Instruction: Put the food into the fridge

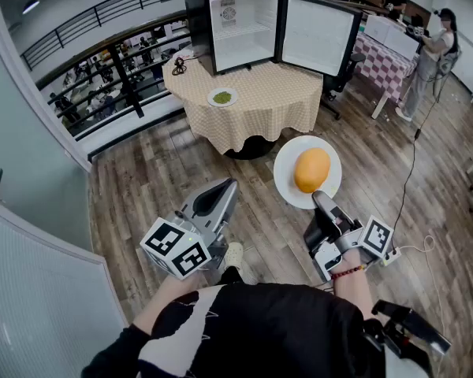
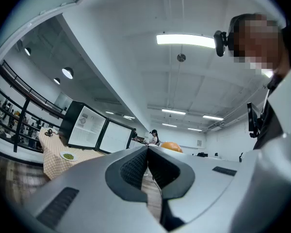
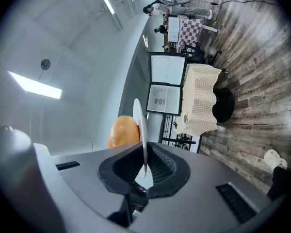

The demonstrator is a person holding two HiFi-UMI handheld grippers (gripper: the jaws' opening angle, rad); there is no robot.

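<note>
Nearest the camera, the left gripper (image 1: 224, 190) pointed forward over the wooden floor (image 1: 142, 179) with its jaws pressed together and nothing between them. The left gripper view showed the pads (image 2: 136, 166) meeting at the tips. Beside it, the right gripper (image 1: 320, 201) was clamped on the near rim of a white plate (image 1: 288, 181), held roughly level above the floor. In the right gripper view the plate (image 3: 142, 125) stood edge-on between the ribbed pads (image 3: 160, 166). An orange-yellow, rounded piece of food (image 1: 312, 169) lay on the plate, a little right of its middle and just ahead of the jaw tips.

Farther off stood a round table (image 1: 260, 105) under a checked cloth. Near its front edge sat a small plate of green food (image 1: 222, 97). At the back of the table was a black mini fridge (image 1: 238, 24), its door (image 1: 319, 34) swung wide to the right and its white inside empty. Beyond, at the right, a person (image 1: 435, 57) stood by another checked table (image 1: 386, 53).
</note>
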